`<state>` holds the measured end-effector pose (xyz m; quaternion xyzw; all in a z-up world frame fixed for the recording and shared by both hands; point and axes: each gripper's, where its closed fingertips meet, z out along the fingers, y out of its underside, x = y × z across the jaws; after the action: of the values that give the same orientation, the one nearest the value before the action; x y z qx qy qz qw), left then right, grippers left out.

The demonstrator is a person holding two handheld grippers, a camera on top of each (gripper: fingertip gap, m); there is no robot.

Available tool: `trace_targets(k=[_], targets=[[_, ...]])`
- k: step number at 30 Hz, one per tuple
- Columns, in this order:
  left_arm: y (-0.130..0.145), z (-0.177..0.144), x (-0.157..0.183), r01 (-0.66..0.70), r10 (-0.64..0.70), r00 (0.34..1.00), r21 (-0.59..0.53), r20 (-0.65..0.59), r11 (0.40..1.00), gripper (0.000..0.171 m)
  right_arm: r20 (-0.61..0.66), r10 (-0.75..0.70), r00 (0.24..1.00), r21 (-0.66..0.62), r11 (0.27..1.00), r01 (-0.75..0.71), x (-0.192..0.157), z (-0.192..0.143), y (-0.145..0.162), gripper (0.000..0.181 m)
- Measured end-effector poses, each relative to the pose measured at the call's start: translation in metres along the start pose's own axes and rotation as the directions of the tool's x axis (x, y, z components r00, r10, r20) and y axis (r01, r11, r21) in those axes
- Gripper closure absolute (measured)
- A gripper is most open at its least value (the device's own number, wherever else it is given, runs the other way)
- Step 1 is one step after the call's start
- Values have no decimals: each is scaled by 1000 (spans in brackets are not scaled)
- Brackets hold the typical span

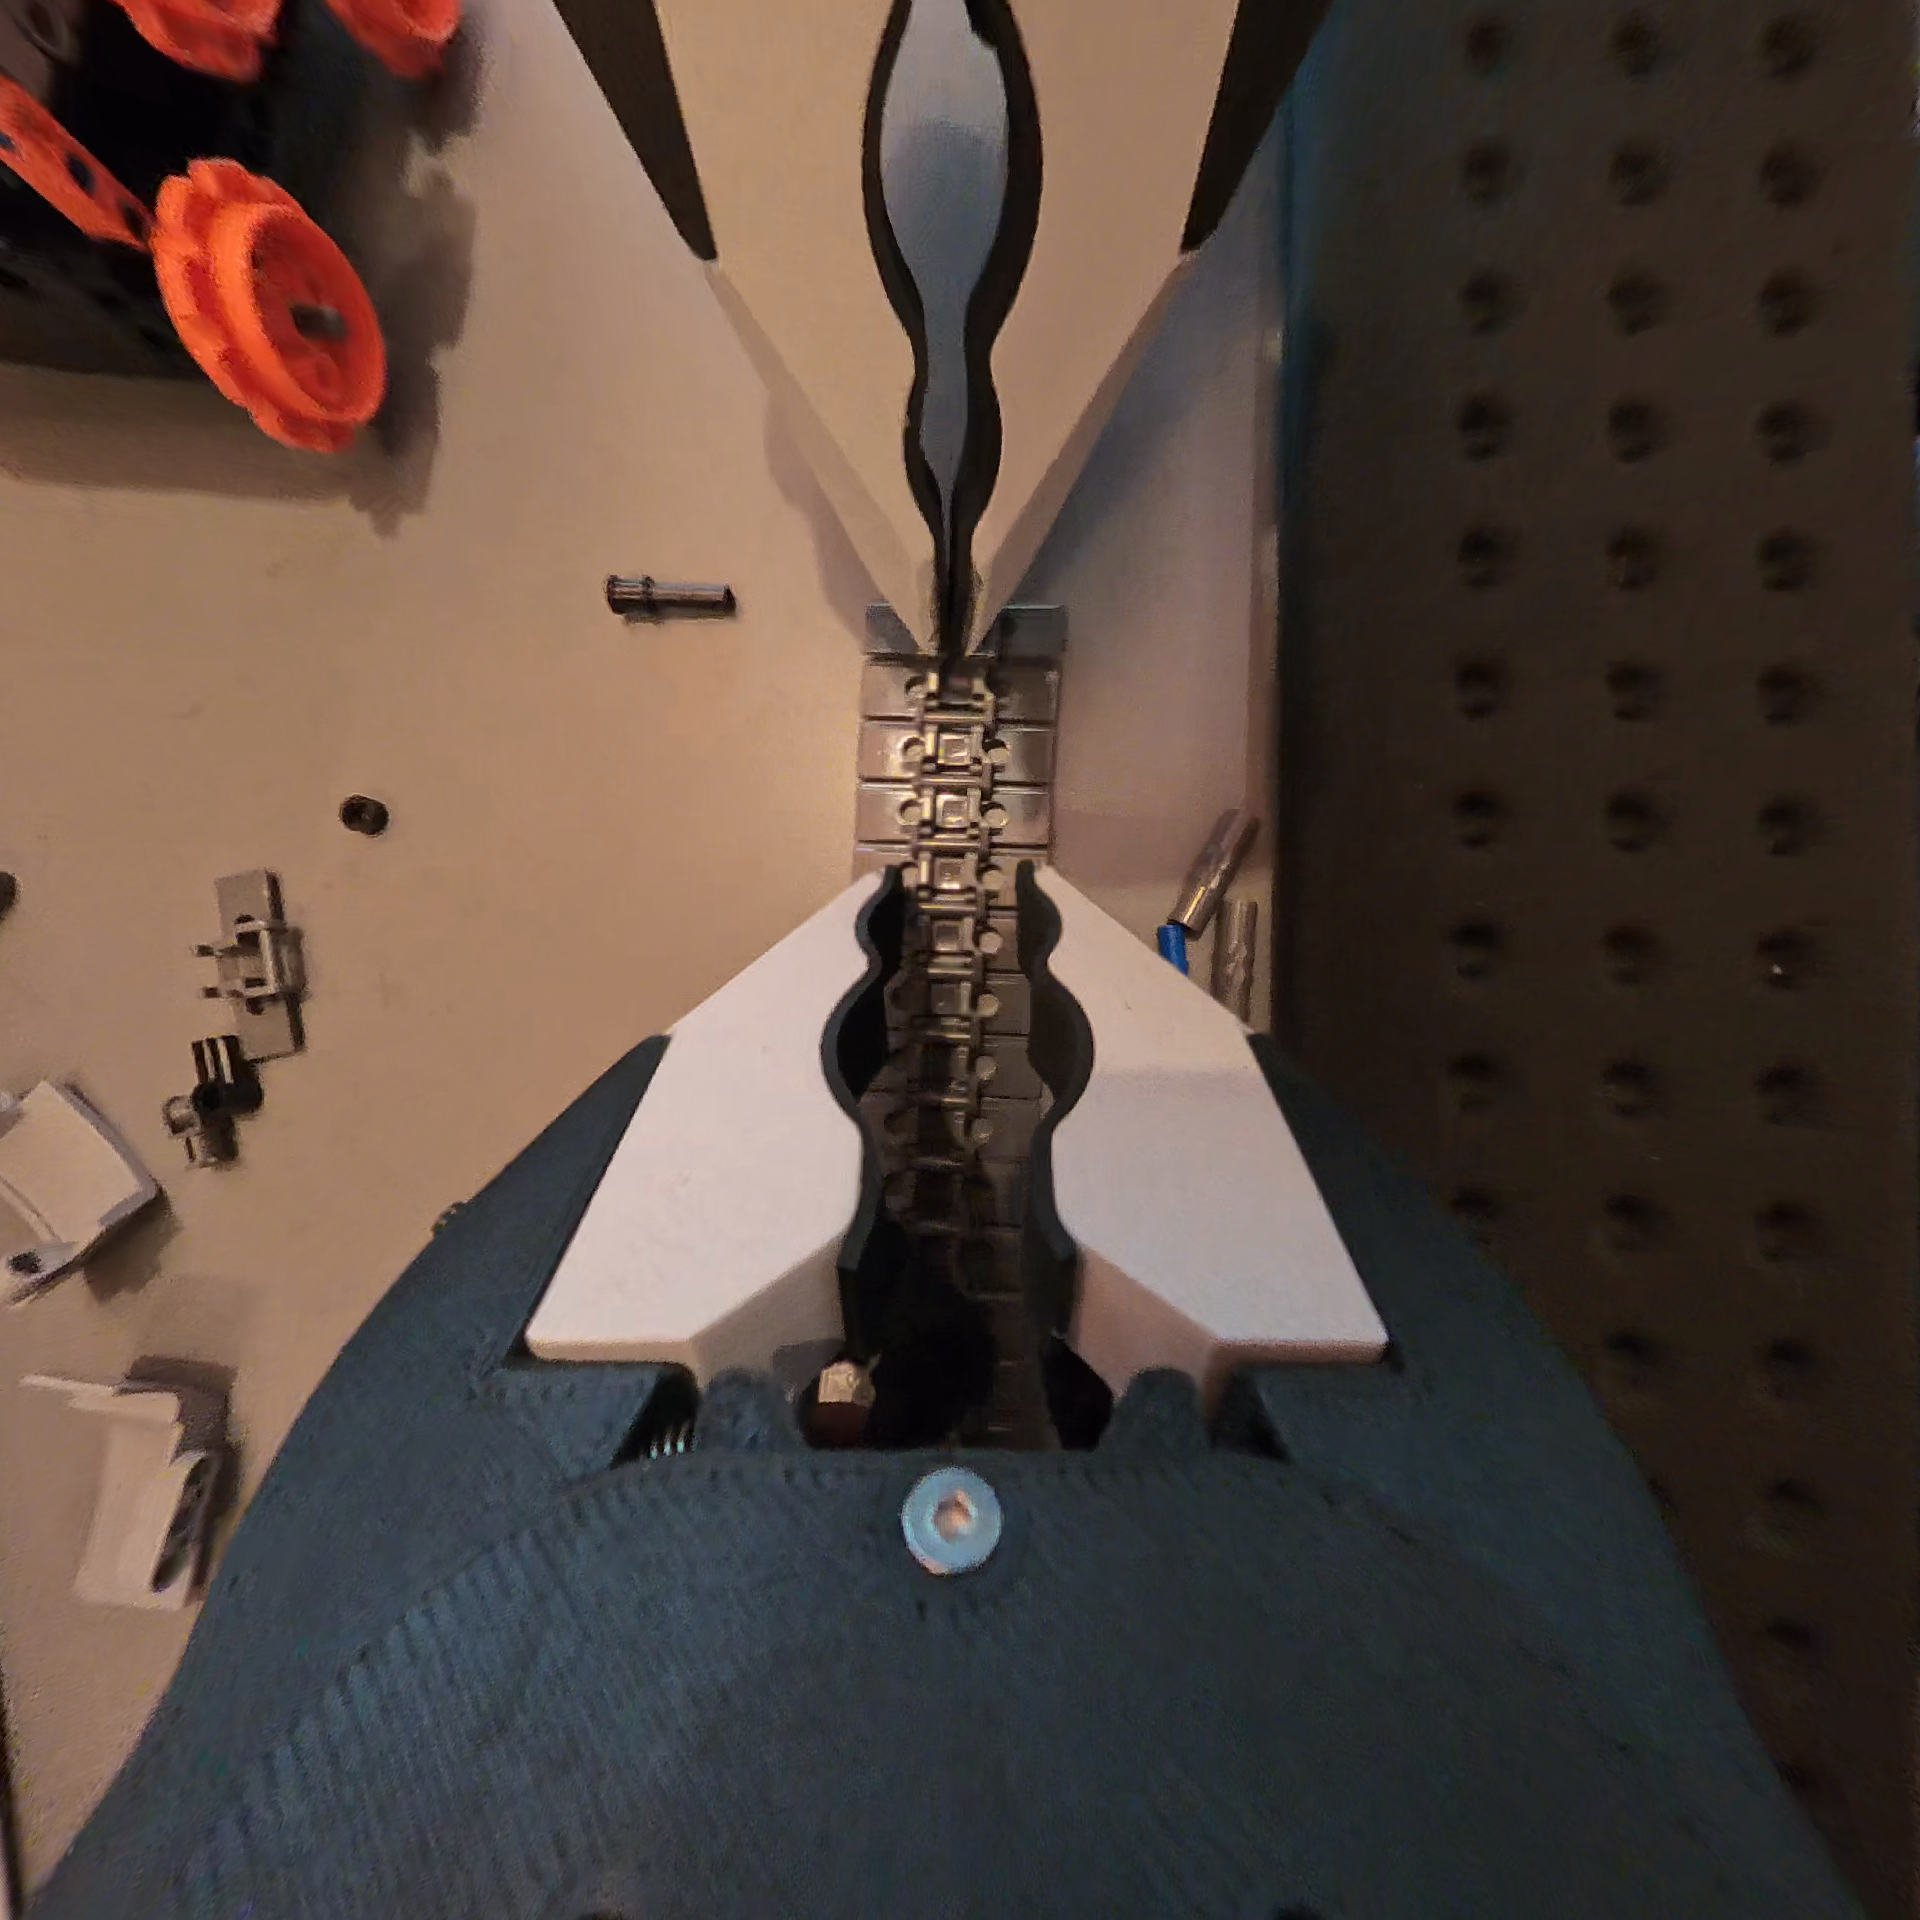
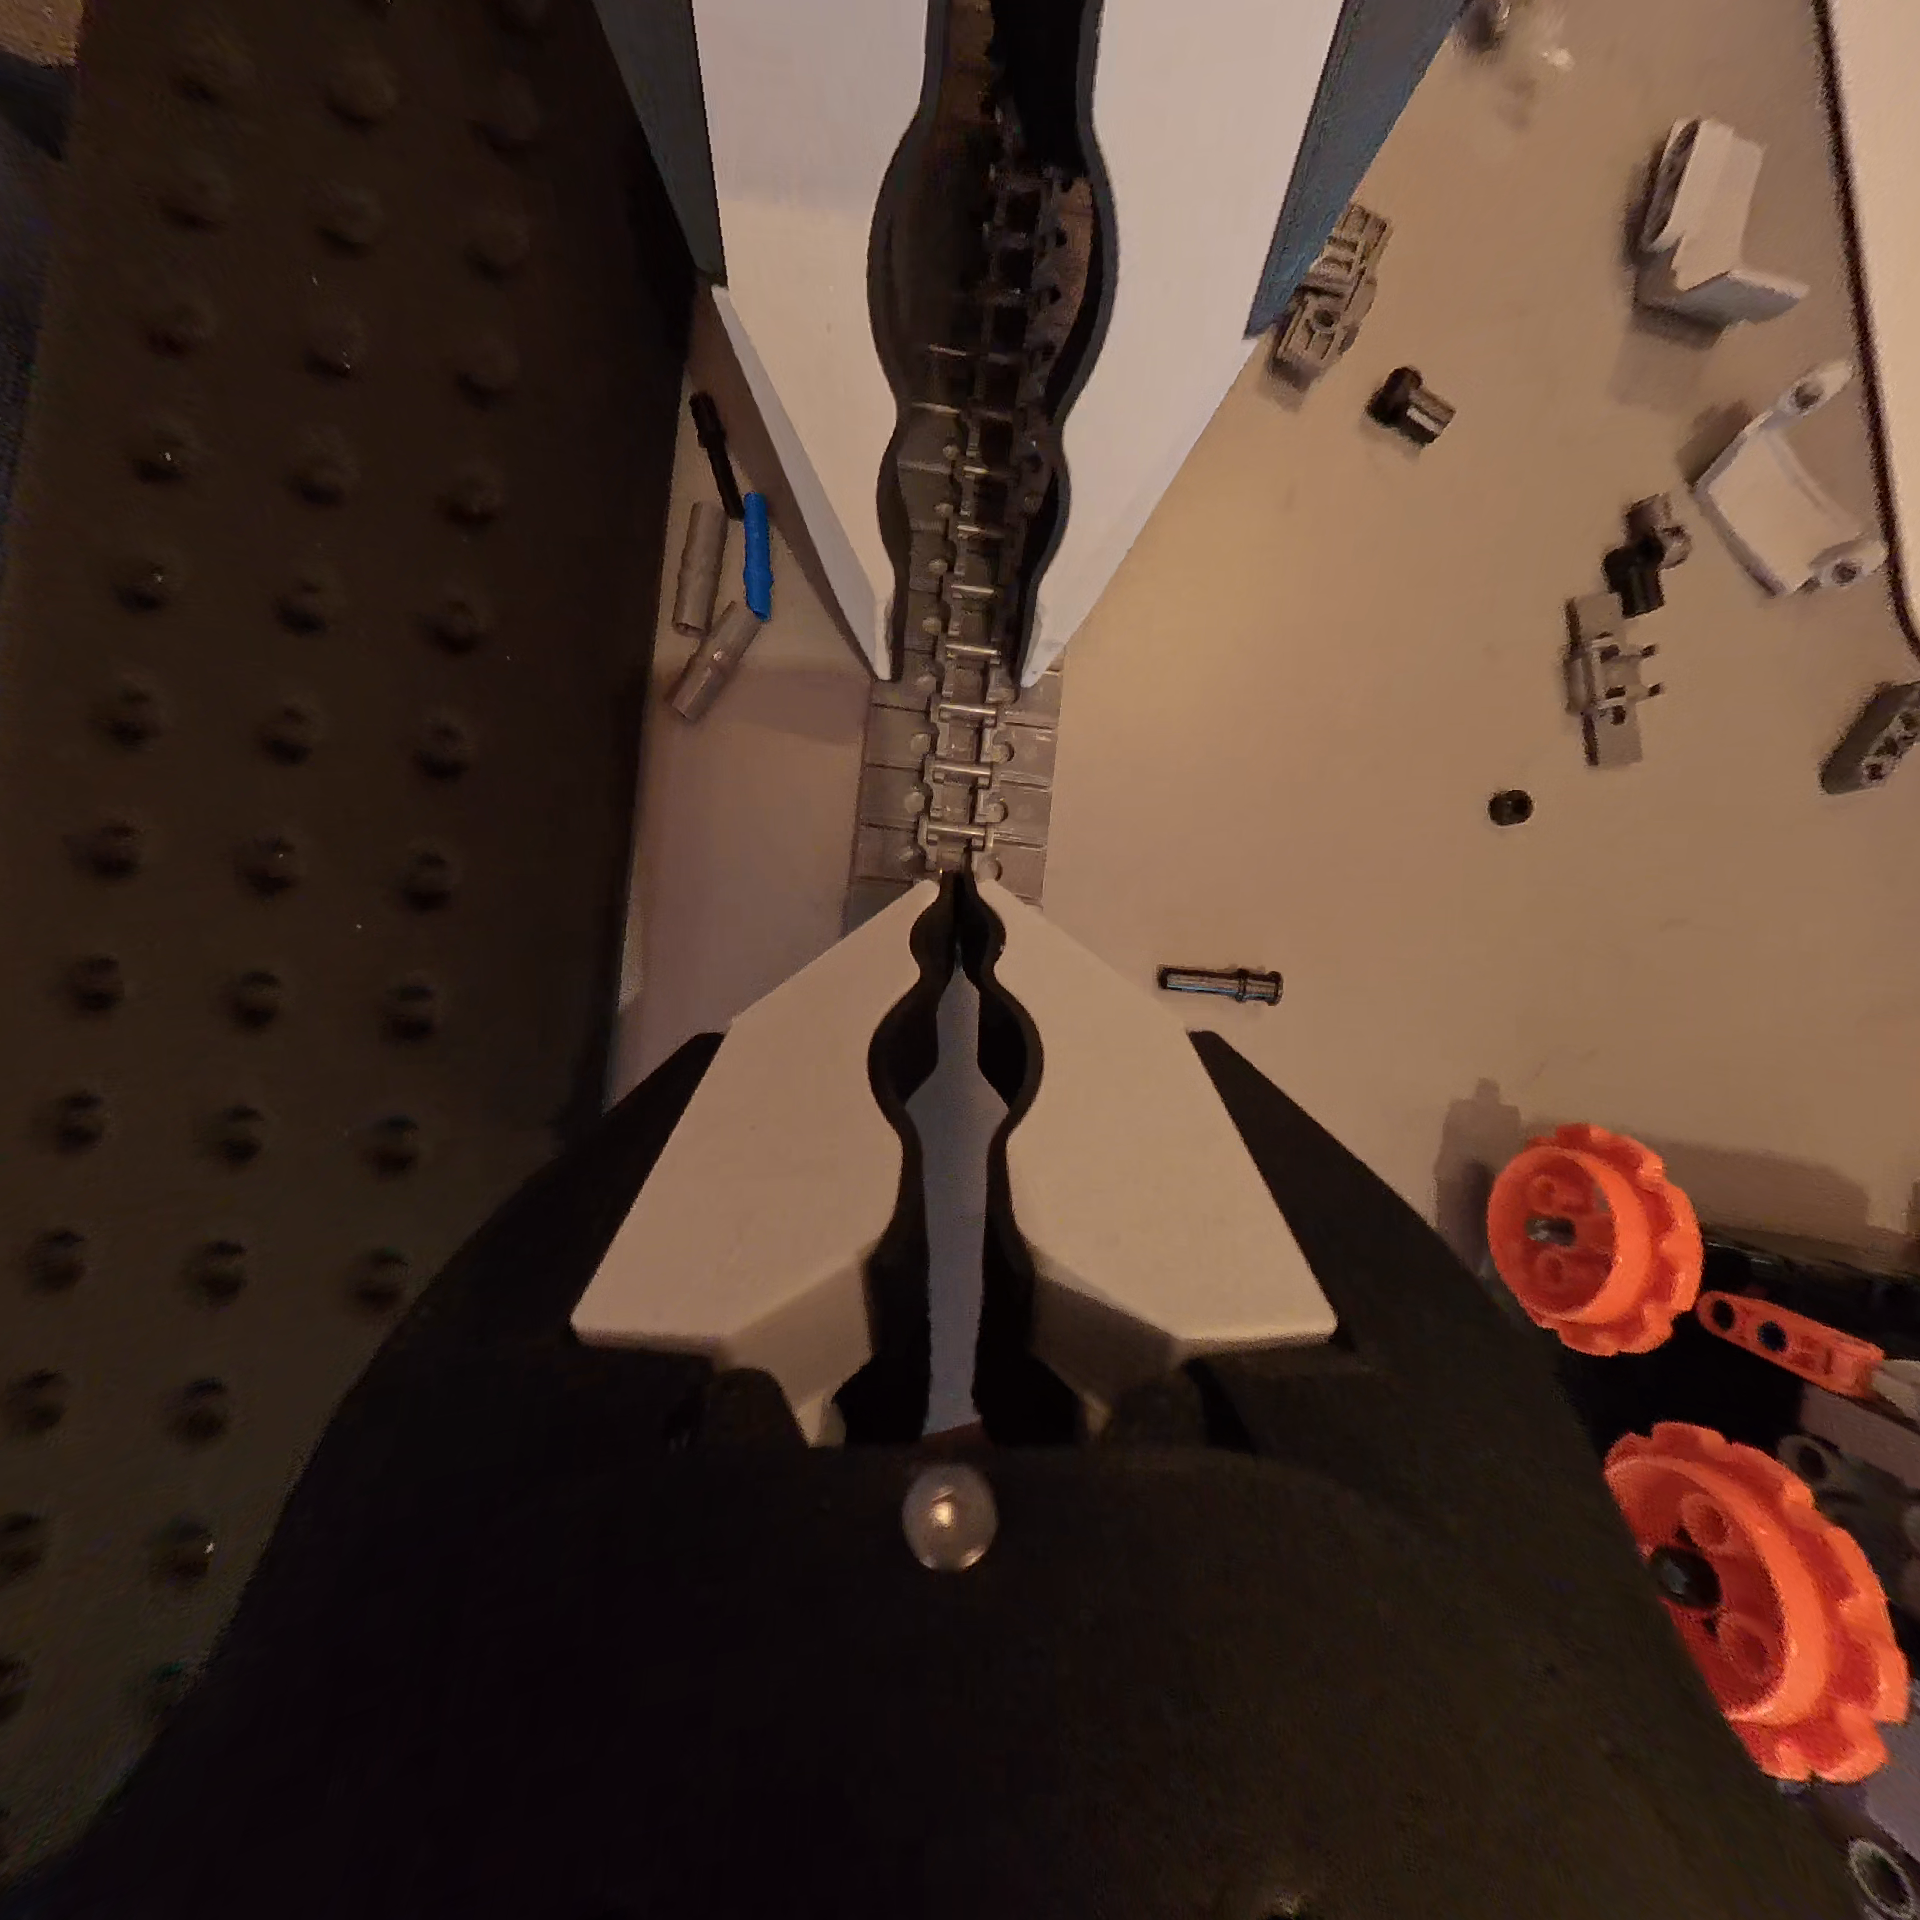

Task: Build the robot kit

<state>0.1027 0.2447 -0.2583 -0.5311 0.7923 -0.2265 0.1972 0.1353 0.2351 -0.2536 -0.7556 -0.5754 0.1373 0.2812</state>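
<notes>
Left wrist view shows you first the big dark studded baseplate (image 1: 1610,831), which stands along the right edge of the pale beige surface (image 1: 520,727). Your left claw (image 1: 961,883), with dark blue body and white fingers, is narrow. The long grey linked plastic track chain (image 1: 961,758) runs between its black wavy pads, and they appear to press on the chain edges. From the opposite side your right claw (image 2: 954,883), black with white fingers, meets it. Its tips are almost closed and pinch the middle rib at the far end of the same chain. The few links between the two claws lie flat on the surface, just beside the baseplate.

The black model with orange toothed wheels (image 2: 1590,1236) sits well apart from the chain. Several light grey curved panel pieces (image 2: 1704,229) lie loose on the surface. Smaller parts are two grey tube connectors (image 2: 701,566) with a small blue pin (image 2: 756,551) against the baseplate, and one long black pin (image 1: 670,597) near the right claw.
</notes>
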Motion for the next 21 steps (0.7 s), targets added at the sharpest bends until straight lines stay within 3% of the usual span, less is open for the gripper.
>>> trace_targets(k=[10,21], targets=[[1,1,0,14,-14,1000,4,-20,1000,151,26,32,999,-77,997,-29,0,1,2,181],[1,2,-1,52,-51,998,41,-36,998,153,117,92,989,-265,962,-58,-1,2,4,181]])
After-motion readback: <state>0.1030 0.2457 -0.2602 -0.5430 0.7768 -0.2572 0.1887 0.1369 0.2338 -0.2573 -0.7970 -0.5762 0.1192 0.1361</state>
